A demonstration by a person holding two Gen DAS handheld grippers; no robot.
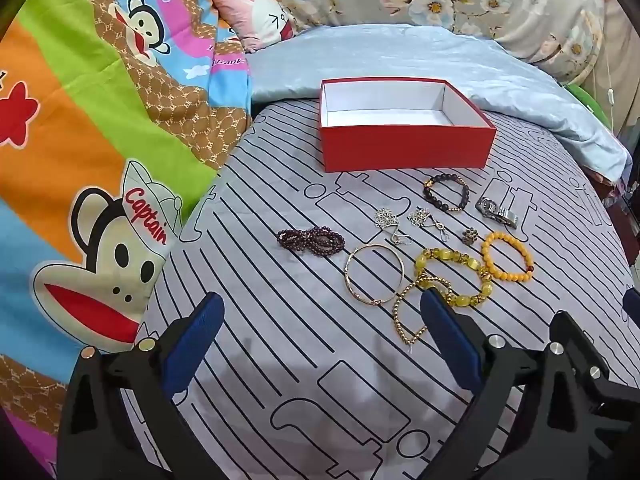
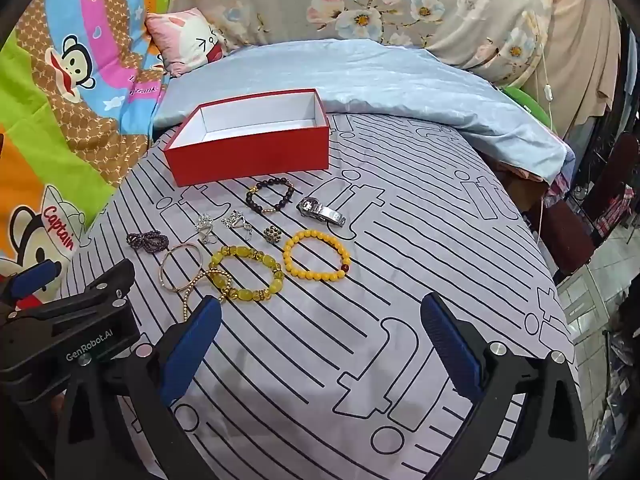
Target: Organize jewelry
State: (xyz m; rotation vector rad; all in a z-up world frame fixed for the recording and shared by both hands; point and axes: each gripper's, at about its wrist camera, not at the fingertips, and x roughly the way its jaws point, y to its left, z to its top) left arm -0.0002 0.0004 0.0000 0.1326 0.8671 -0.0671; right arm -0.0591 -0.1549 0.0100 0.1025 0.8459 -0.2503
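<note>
An empty red box [image 1: 404,148] with a white inside stands on the striped grey bed sheet [image 1: 280,340]; it also shows in the right wrist view [image 2: 248,156]. In front of it lie several pieces: a dark bead bracelet [image 1: 446,192], a silver watch [image 1: 498,211], two silver earrings [image 1: 386,218], a purple bead strand [image 1: 311,240], a thin gold bangle [image 1: 374,274], a gold bead chain [image 1: 408,312], a chunky yellow bracelet [image 2: 246,274] and an orange bead bracelet [image 2: 316,256]. My left gripper [image 1: 320,320] is open and empty, just short of the bangle. My right gripper [image 2: 320,328] is open and empty, below the yellow bracelets.
A colourful cartoon-monkey quilt [image 1: 80,140] lies along the left. A folded light blue blanket [image 1: 400,56] lies behind the box, with a pink pillow [image 1: 256,16] and floral fabric beyond. The bed drops off at the right, with tiled floor [image 2: 600,280] below.
</note>
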